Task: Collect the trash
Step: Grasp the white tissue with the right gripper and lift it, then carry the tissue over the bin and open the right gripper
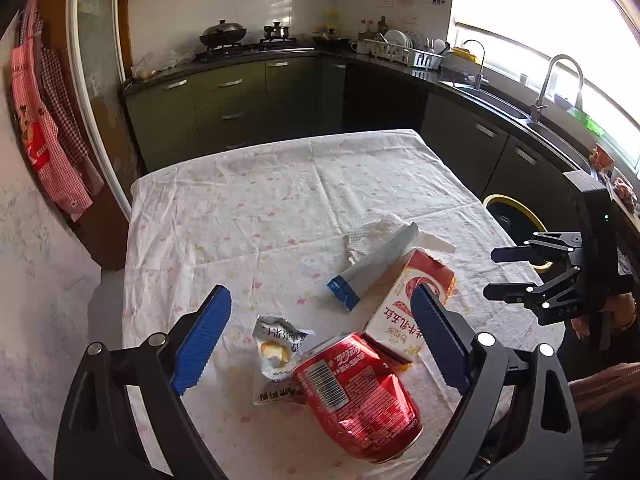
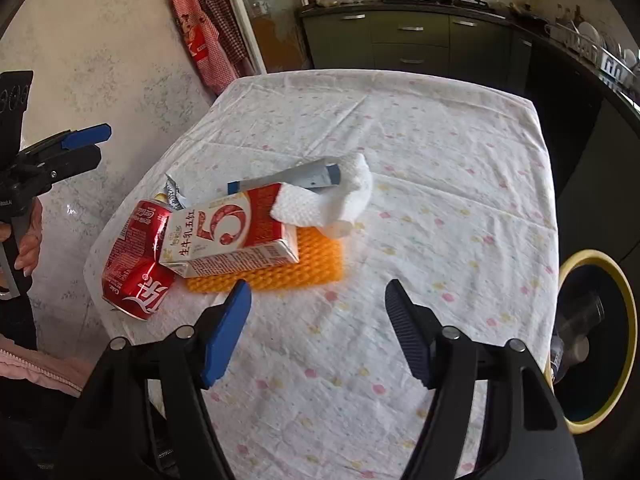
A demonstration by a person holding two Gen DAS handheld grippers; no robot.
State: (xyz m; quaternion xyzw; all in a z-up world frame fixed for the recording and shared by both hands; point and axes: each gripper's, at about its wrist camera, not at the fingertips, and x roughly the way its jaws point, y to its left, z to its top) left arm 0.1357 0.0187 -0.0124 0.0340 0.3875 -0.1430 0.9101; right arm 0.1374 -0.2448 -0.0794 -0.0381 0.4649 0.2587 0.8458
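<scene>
I hover my left gripper (image 1: 320,340), spread and empty, over the crushed red aluminium can (image 1: 356,396) (right gripper (image 2: 318,336) also apart, idle), which I'd pinch next.

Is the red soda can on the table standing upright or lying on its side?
Lying on its side. The red soda can is dented, its wall flat on the tablecloth, one end against the milk carton.
</scene>
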